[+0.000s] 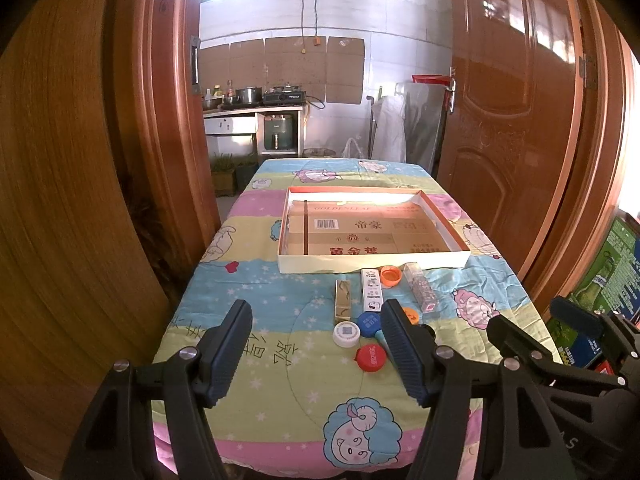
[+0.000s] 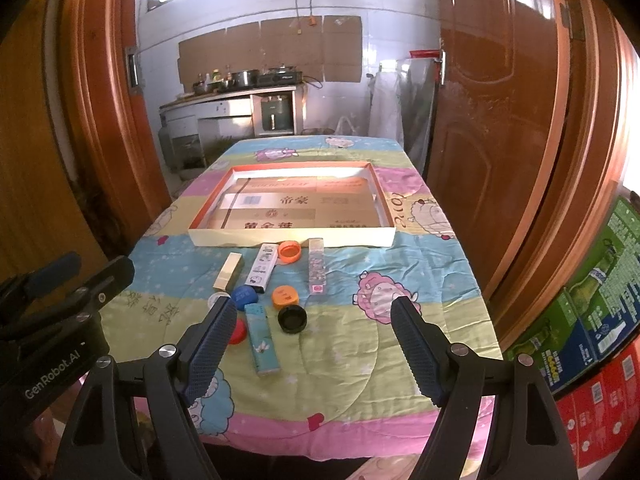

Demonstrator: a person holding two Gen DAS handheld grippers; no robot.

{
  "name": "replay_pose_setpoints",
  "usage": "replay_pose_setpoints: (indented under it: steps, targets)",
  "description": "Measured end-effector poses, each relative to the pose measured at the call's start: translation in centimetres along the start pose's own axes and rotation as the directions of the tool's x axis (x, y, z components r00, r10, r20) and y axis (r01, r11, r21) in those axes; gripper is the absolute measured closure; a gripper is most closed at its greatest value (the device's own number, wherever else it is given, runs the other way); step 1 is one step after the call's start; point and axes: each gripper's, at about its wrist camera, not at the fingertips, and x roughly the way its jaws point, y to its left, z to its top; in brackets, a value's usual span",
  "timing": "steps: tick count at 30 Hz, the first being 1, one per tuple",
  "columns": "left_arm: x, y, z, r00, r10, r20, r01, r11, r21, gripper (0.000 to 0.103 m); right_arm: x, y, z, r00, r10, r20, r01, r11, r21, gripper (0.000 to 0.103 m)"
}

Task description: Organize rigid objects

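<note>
Bench (image 2: 420, 280): covered by a cartoon quilt; all items are carried on it.

Tray (image 2: 292, 237): shallow, cardboard-lined, nothing seen in it; set at the far half, just beyond the loose items.

Left tongs (image 1: 316, 356) and right tongs (image 2: 314, 344): both spread wide, nothing gripped, held above the near edge.

Boxes: teal box (image 2: 262, 340) nearest; white box (image 2: 263, 267), gold box (image 2: 229, 271) and clear box (image 2: 317, 266) near the tray wall.

Caps: black cap (image 2: 292, 318), orange cap (image 2: 285, 295), blue cap (image 2: 245, 297), red cap (image 1: 371, 357), white cap (image 1: 346, 334), clustered between the boxes.

Handling, as judged: one item is best taken per grasp; boxes are better pinched across the narrow sides, and caps approached from above to spare neighbours.
</note>
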Motion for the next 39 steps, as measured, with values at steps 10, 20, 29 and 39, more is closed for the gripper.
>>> replay_pose_setpoints:
  steps: [10, 20, 29, 39]
  targets:
    - [-0.05, 0.24, 0.13, 1.000, -0.001, 0.001, 0.001, 1.000, 0.001, 0.036, 0.05, 0.03, -0.03, 1.000, 0.001, -0.001, -0.001, 1.000, 0.000, 0.022]
    - [0.02, 0.54, 0.40, 1.000, -0.001, 0.002, 0.001, 1.000, -0.001, 0.036, 0.05, 0.00, -0.05, 1.000, 0.000, 0.000, 0.000, 1.000, 0.001, 0.022]
    - [0.03, 0.66, 0.34, 1.000, 0.001, 0.000, -0.001, 1.000, 0.002, 0.036, 0.10, -0.02, -0.04, 1.000, 0.001, -0.001, -0.001, 1.000, 0.000, 0.022]
    - [0.21, 0.56, -0.01, 1.000, 0.005, -0.002, -0.005, 1.000, 0.003, 0.036, 0.26, -0.02, -0.12, 1.000, 0.001, -0.003, -0.001, 1.000, 0.001, 0.022]
